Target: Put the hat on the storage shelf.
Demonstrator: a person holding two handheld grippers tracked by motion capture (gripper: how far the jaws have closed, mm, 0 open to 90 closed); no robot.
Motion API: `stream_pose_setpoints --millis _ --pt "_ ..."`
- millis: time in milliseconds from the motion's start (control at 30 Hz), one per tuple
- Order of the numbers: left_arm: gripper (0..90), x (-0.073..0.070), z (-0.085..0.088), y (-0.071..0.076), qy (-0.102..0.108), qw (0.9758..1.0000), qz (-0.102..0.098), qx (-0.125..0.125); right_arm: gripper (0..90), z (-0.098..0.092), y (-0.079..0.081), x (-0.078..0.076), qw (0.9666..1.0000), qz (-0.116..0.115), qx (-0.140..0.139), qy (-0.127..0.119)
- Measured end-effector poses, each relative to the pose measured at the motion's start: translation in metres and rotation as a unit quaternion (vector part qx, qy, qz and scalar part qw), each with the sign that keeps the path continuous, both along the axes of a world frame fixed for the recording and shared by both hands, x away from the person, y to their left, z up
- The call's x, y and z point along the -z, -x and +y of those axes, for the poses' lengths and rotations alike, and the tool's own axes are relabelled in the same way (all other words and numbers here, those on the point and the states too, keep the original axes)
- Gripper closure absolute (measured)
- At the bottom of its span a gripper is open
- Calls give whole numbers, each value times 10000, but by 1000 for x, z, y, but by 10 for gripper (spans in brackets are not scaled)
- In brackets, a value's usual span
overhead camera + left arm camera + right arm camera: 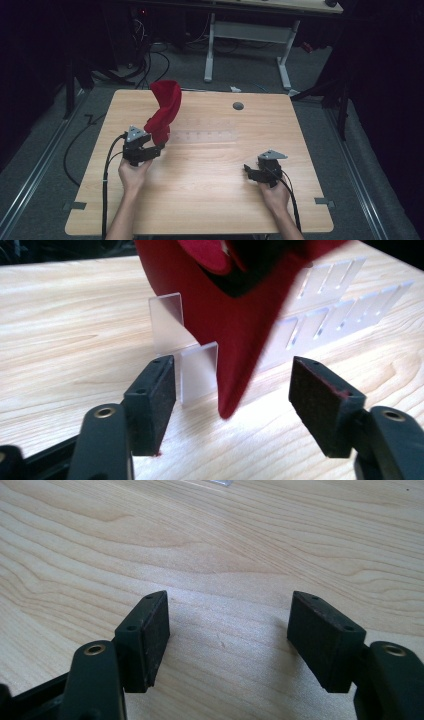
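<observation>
left gripper (230, 385) jaws spread, red cloth (235, 330) tip hanging between them untouched — cloth draped on clear slotted stand (197, 365) on table (210, 170); right gripper (227, 630) open over bare wood.

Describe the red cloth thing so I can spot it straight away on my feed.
Start at the wooden table and go to its far left part, just beyond the left gripper. The red cloth item stands up there against a clear slotted acrylic rack, its lower tip between the open jaws. It is the table's one red, soft, tall thing.
</observation>
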State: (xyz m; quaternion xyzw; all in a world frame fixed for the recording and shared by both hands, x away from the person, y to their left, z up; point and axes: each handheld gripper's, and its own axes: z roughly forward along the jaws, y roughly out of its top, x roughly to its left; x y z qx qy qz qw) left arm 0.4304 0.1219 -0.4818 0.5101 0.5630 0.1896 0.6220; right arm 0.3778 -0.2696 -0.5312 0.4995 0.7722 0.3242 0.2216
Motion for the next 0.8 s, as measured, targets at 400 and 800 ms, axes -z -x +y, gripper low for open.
stream_pose_setpoints --millis 400,800 --pt "376 -5 9 25 -169 9999 24 12 334 0 0 0 10000 -2 -19 1" --pt "377 2 13 50 -84 10000 51 2 333 0 -1 0 10000 -6 -40 1"
